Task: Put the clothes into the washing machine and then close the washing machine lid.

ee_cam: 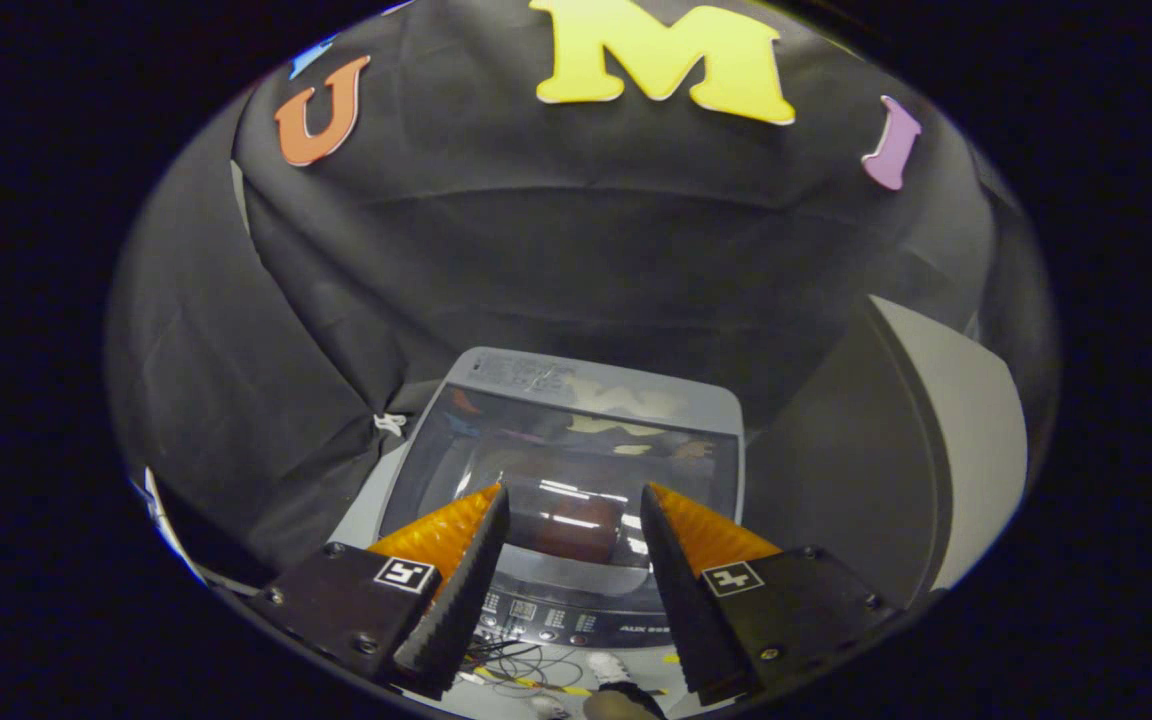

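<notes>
The claw [573,500] hangs above the small grey top-loading washing machine [576,480], its two fingers spread well apart with nothing between them. Beyond and below them the machine's dark, glossy, see-through lid [576,455] appears to lie flat over the tub, mirroring the booth around it, and through it a reddish-brown bundle [576,535] shows, which is probably the clothes already sitting in the drum, though the glare makes that hard to confirm. Nearer the fingers, along the machine's front edge, runs the dark control panel with its small buttons [546,615], and below that a tangle of thin cables [511,665] lies on the floor. A tall pale panel [966,440] stands just beside the machine on one side. By this reading the loading is done and the step in hand is making sure the lid is fully seated. To do that well, I would bring the claw straight down over the front part of the lid, press gently with a finger's flat side and not its point, keep off the buttons, and watch that no cloth is pinched at the rim before drawing away.
</notes>
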A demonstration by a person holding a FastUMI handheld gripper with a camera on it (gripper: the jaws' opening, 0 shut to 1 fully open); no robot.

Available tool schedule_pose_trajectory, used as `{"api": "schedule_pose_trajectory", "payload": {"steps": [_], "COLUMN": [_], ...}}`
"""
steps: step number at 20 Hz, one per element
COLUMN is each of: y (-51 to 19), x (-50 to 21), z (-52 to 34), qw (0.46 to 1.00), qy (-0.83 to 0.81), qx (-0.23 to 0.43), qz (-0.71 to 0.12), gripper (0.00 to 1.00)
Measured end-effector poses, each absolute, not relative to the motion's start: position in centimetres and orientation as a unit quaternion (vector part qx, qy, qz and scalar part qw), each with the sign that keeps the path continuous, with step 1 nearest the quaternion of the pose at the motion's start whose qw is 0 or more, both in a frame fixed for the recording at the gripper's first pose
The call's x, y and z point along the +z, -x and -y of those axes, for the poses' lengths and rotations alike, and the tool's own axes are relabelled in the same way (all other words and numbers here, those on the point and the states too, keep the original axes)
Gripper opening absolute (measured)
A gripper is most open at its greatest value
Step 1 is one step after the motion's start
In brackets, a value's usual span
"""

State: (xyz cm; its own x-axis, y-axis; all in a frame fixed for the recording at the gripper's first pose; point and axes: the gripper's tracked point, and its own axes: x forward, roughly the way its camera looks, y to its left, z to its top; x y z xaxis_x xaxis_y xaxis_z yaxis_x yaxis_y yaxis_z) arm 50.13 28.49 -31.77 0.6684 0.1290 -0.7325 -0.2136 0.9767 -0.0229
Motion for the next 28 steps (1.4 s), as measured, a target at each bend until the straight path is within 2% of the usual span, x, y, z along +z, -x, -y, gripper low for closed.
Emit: {"api": "schedule_pose_trajectory", "payload": {"steps": [6, 15, 16, 20, 28], "y": [-40.8, -22.3, -20.0, -12.2, -3.4], "x": [-20.7, 0.2, 1.9, 5.6, 2.5], "z": [-23.2, -14.4, -13.4, -7.0, 0.9], "qw": [0.955, 0.998, 0.999, 0.999, 0.999], "qy": [0.036, 0.024, 0.028, 0.024, 0.011], "qx": [0.061, 0.032, 0.031, -0.008, -0.033], "qz": [-0.288, -0.046, -0.022, 0.033, 0.016], "gripper": [0.83, 0.83, 0.86, 0.98, 0.99]}}
